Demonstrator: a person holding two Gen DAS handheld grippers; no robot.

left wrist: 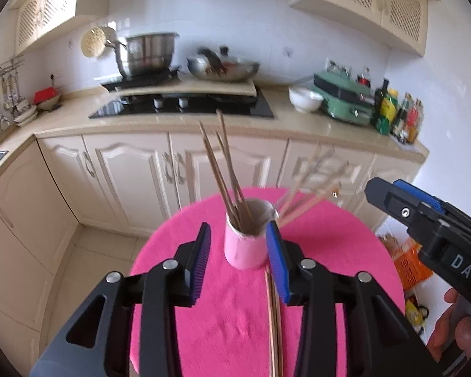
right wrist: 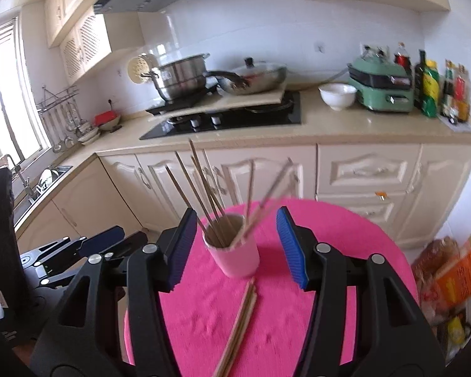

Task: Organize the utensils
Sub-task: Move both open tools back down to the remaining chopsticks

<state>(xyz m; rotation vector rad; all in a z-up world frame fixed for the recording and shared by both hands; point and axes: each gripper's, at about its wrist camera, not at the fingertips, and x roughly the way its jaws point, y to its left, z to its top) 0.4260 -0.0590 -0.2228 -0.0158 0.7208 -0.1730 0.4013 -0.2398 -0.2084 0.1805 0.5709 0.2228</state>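
A pink cup (left wrist: 246, 245) (right wrist: 234, 254) stands on a round pink table (left wrist: 210, 314) (right wrist: 329, 245). Several wooden chopsticks (left wrist: 226, 172) (right wrist: 204, 194) stand in it; some at its right side (left wrist: 311, 194) are blurred by motion. More chopsticks lie flat on the table in front of the cup (left wrist: 274, 323) (right wrist: 238, 320). My left gripper (left wrist: 240, 262) is open, its fingers either side of the cup's near face. My right gripper (right wrist: 235, 246) is open and empty, just short of the cup; it also shows at the right of the left wrist view (left wrist: 424, 220).
Behind the table runs a kitchen counter (right wrist: 329, 125) with a hob (left wrist: 185, 106), a steel pot (left wrist: 147, 53), a wok (left wrist: 223, 67), a white bowl (right wrist: 337, 94), a green appliance (right wrist: 381, 88) and bottles (right wrist: 427, 88). Bags and boxes (right wrist: 449, 279) lie on the floor at right.
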